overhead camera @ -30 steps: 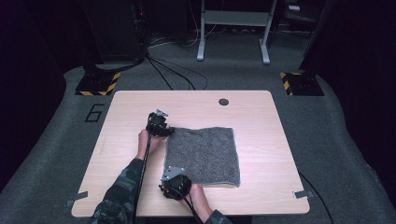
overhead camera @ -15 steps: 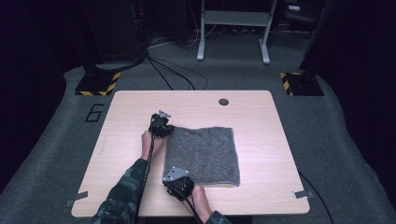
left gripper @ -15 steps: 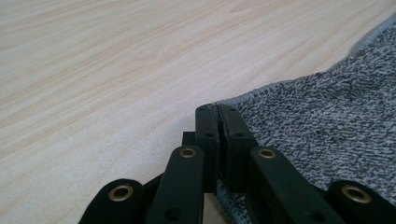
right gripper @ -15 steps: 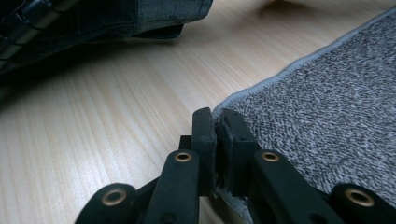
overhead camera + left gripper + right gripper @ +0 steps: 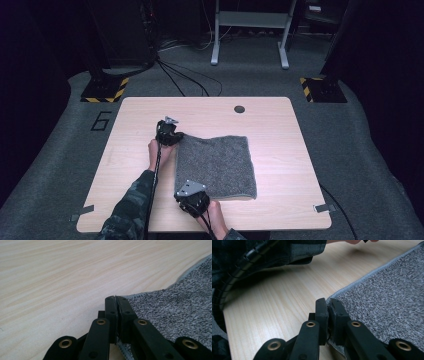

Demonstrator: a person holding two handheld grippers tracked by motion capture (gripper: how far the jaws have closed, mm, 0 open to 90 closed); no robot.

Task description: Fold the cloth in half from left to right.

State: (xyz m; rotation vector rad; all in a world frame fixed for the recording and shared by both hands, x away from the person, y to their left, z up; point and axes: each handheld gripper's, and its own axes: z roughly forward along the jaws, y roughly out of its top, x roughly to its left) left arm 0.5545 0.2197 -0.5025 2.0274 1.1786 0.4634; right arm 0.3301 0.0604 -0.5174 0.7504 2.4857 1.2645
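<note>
Both corners of the grey cloth pinched

Left gripper and right gripper each clamp a left-edge corner on the surface; lift both evenly, keeping that edge taut.

A grey speckled cloth lies flat on the table's middle.

Light wooden table, grey towel lying flat on it, dark round grommet near far edge

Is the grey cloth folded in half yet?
No: in the high view the grey cloth lies flat in one layer on the table, not doubled over.
</note>
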